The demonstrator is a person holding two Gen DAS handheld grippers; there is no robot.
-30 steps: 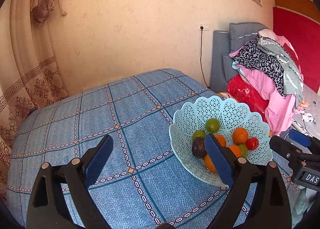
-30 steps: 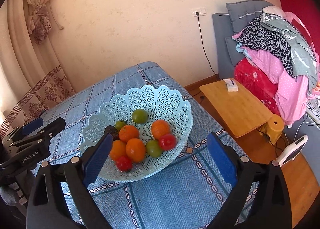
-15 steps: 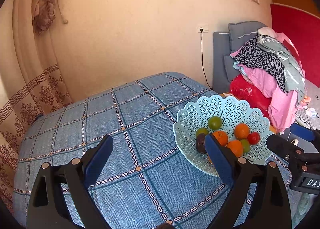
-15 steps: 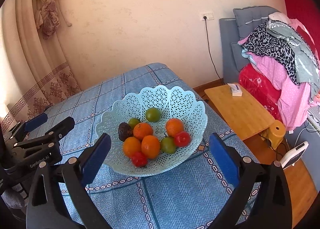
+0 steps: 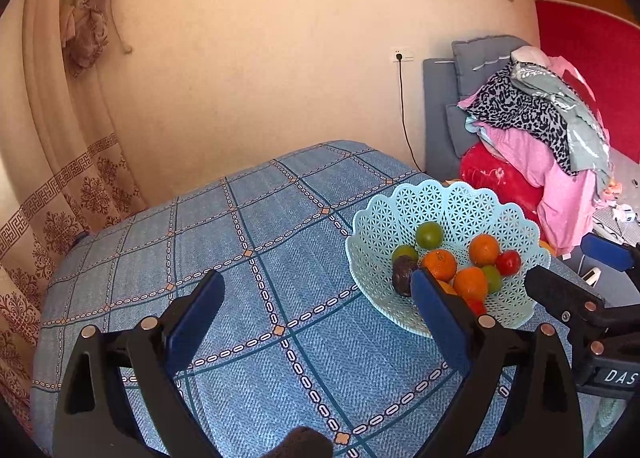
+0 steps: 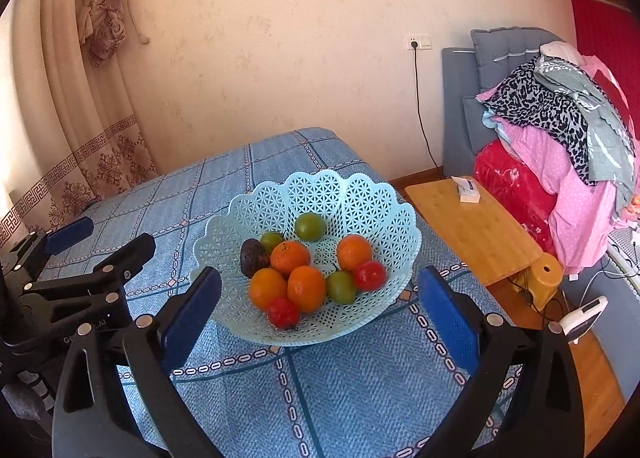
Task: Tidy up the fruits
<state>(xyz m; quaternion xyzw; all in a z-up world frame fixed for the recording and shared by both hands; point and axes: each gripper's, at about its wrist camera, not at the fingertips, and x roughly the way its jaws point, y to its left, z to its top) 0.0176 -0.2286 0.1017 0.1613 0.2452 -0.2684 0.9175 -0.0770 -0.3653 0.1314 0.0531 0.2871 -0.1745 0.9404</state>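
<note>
A pale blue lattice basket (image 6: 320,182) sits on the blue checked tablecloth (image 6: 340,386). It holds several oranges (image 6: 306,288), green fruits (image 6: 310,226), two red fruits (image 6: 370,275) and one dark fruit (image 6: 252,256). My right gripper (image 6: 320,277) hovers just in front of the basket, open and empty. My left gripper (image 5: 316,280) hangs over bare cloth to the left of the basket (image 5: 440,198), its jaws opening with nothing between them. Its right finger hides part of the fruit. Each view catches the other gripper at its edge: left gripper (image 6: 112,236), right gripper (image 5: 564,262).
A low wooden table (image 6: 476,234) with a small white box (image 6: 466,189) stands right of the cloth's edge. Behind it a grey chair carries a pile of clothes (image 6: 560,138). A yellow stool (image 6: 546,278) and cables lie on the floor. A curtain (image 6: 92,98) hangs at the left.
The right gripper has shifted so the basket now sits centred between its fingers instead of to the left. The left view has tipped up a little, showing more wall.
</note>
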